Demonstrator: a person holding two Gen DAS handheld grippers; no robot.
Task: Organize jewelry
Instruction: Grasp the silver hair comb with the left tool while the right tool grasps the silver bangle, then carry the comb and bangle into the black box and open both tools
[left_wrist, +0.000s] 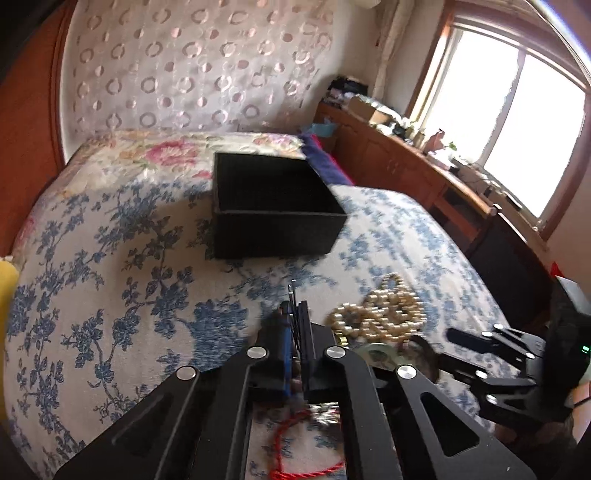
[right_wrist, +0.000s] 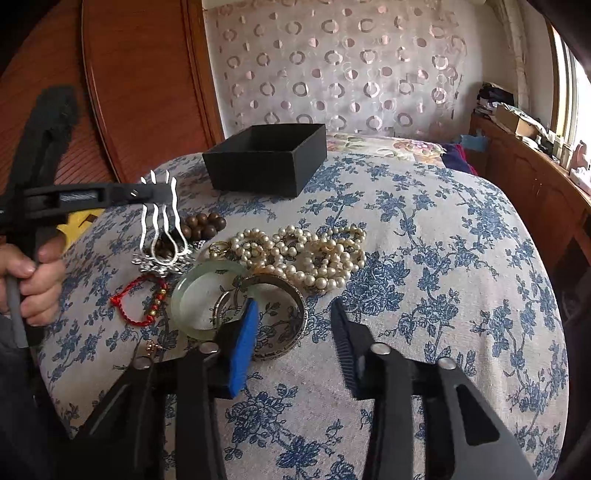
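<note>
The right gripper (right_wrist: 291, 325) hovers low over the blue-floral bedspread (right_wrist: 424, 258), its fingers spread wide with nothing between them. Just ahead of its blue-padded finger (right_wrist: 242, 350) lie a pale green jade bangle (right_wrist: 184, 295) and a dark metal bangle (right_wrist: 295, 306), overlapping each other. A red cord bracelet (right_wrist: 136, 302) lies to their left. Beyond them sits a heap of pearl strands (right_wrist: 306, 254), with brown wooden beads (right_wrist: 203, 225) farther left. The left gripper (right_wrist: 155, 192), held by the left hand (right_wrist: 37, 273), is clamped on the prongs of a silver hair comb (right_wrist: 162, 229); the comb hangs ornament-down above the beads. Farthest back, an open black box (right_wrist: 266, 162) stands on the bedspread, well apart from the jewelry.
</note>
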